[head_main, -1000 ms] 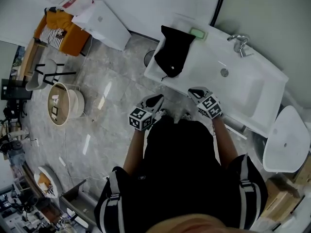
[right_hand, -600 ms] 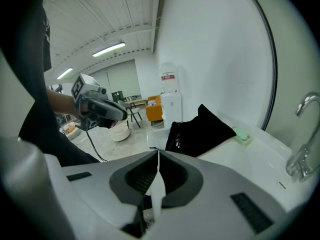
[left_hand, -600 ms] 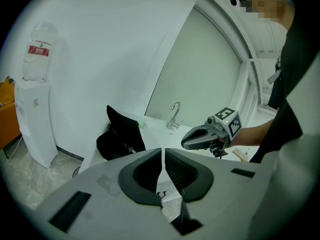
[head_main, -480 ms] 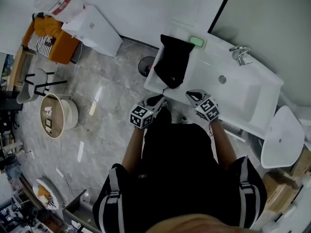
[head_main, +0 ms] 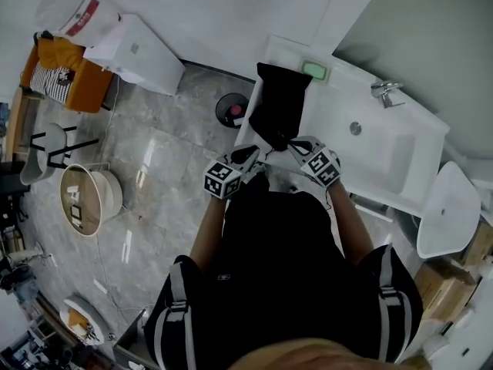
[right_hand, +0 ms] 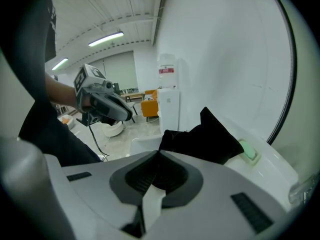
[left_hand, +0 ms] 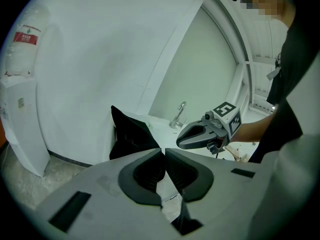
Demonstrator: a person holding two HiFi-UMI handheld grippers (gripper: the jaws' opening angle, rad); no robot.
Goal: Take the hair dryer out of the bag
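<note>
A black bag (head_main: 279,112) stands slumped on the white counter (head_main: 331,122) left of the sink; it also shows in the left gripper view (left_hand: 132,136) and the right gripper view (right_hand: 205,141). No hair dryer shows outside it. My left gripper (head_main: 256,155) hangs just short of the bag's near lower corner, jaws shut and empty (left_hand: 164,151). My right gripper (head_main: 296,144) is at the bag's near edge, also shut with nothing in it (right_hand: 158,154). Each gripper sees the other: the right gripper (left_hand: 200,134) and the left gripper (right_hand: 107,106).
A sink basin (head_main: 385,141) with a chrome faucet (head_main: 385,91) lies right of the bag. A green soap dish (head_main: 314,70) sits behind it. On the floor are a round bin (head_main: 233,110), a white cabinet (head_main: 135,52) and a round stool (head_main: 88,199).
Both grippers have moved forward and slightly down toward the black bag, the right one swinging left to its near edge. Both stay shut.
</note>
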